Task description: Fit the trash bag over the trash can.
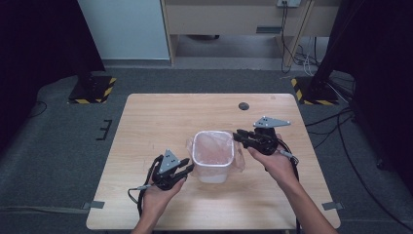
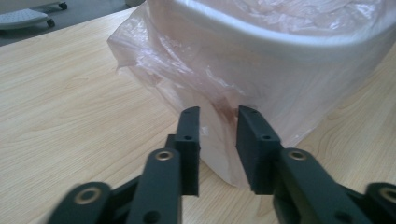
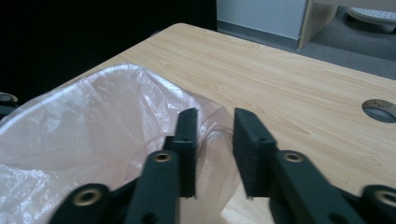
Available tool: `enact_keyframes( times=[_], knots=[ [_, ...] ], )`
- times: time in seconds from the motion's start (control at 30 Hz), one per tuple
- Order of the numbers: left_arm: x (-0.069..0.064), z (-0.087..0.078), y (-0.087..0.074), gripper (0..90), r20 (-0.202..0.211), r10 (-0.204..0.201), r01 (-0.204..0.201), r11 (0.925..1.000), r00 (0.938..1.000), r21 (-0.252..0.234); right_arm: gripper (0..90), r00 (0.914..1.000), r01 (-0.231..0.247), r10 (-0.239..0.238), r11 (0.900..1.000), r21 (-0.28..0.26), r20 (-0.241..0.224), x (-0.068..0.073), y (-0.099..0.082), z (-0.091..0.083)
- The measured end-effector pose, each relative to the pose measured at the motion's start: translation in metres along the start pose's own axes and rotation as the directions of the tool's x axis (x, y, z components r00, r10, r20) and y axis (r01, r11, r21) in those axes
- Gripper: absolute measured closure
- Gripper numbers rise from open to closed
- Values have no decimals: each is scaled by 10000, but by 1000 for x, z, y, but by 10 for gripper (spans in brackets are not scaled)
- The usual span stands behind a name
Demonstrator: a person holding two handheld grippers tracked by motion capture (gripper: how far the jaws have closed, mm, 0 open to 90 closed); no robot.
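Working a thin pink bag (image 1: 214,148) lining the white bin (image 1: 213,170) at mid-frame. Film looks light, limp, slippery, tear-prone; best pinched at the loose overhang. Left gripper (image 2: 218,140) jaws narrow around a hanging fold; right gripper (image 3: 215,140) jaws narrow at the rim film.
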State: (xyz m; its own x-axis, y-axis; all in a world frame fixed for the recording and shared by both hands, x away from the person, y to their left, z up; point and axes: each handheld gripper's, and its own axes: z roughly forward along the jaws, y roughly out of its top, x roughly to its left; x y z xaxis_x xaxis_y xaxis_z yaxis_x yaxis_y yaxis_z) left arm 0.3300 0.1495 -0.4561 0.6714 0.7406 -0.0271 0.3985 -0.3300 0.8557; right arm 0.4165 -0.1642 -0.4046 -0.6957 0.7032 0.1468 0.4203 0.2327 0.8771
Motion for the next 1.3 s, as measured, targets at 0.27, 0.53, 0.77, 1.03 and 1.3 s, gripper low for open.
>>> enact_keyframes(
  times=[0.27, 0.53, 0.77, 1.03, 1.3],
  knots=[
    [-2, 2, 1, 787, 29, 72, -72, 9999, 10000, 121, 900, 9996, -110, 106, 9998, 172, 249, -4, -1, 9],
    [-4, 5, 0, 833, 95, 119, -122, 9994, 9999, 335, 900, 9986, -261, 214, 9949, 976, 483, -10, -14, 28],
    [-2, 8, -3, 835, 145, 78, -86, 9986, 9999, 525, 900, 9987, -278, 212, 9891, 1448, 471, -13, -29, 35],
    [-5, 9, -4, 842, 276, 86, -101, 9984, 9996, 560, 899, 9991, -258, 207, 9890, 1460, 364, -13, -31, 42],
    [-6, 7, -4, 821, 221, 50, -61, 9987, 9997, 506, 743, 9984, -197, 135, 9935, 1125, 556, -13, -26, 39]
  ],
)
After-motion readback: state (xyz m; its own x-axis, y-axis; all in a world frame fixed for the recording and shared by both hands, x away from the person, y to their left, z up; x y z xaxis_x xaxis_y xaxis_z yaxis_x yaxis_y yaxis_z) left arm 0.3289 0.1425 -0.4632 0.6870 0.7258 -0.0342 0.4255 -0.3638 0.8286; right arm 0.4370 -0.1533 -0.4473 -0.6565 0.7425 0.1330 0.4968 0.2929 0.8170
